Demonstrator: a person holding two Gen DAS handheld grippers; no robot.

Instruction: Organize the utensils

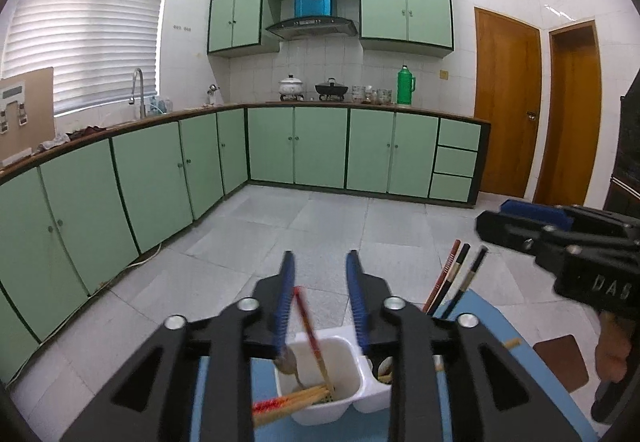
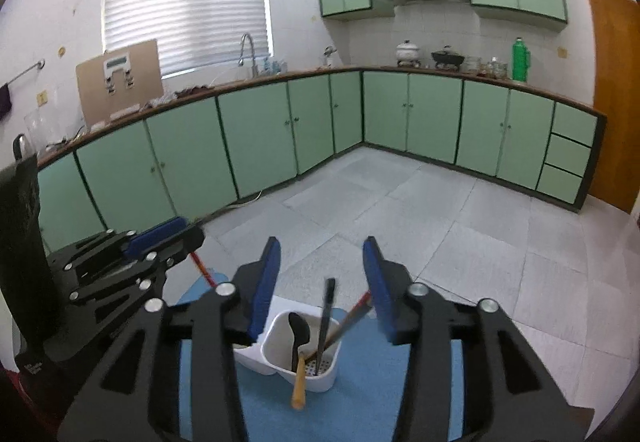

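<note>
A white utensil caddy [image 1: 316, 408] stands on a blue mat [image 1: 484, 306]. My left gripper [image 1: 320, 254] hovers over it, open. A red chopstick [image 1: 310, 326] leans between its jaws, close to the left pad, its lower end in the compartment with a spoon [image 1: 289, 362] and wooden chopsticks [image 1: 288, 402]. Dark chopsticks [image 1: 456, 274] stand in the other compartment. My right gripper [image 2: 322, 242] is open above the caddy [image 2: 328, 378]. A black chopstick [image 2: 327, 310] stands free between its jaws, beside a black spoon [image 2: 298, 330]. Each gripper shows in the other's view: the right gripper [image 1: 494, 218] and the left gripper [image 2: 190, 228].
The mat [image 2: 360, 394] lies on a surface above a grey tiled floor [image 2: 440, 222]. Green cabinets [image 1: 320, 146] line the walls. A brown square [image 1: 560, 358] lies right of the mat. A hand [image 1: 612, 354] holds the right gripper. A dark upright object [image 2: 20, 242] stands at far left.
</note>
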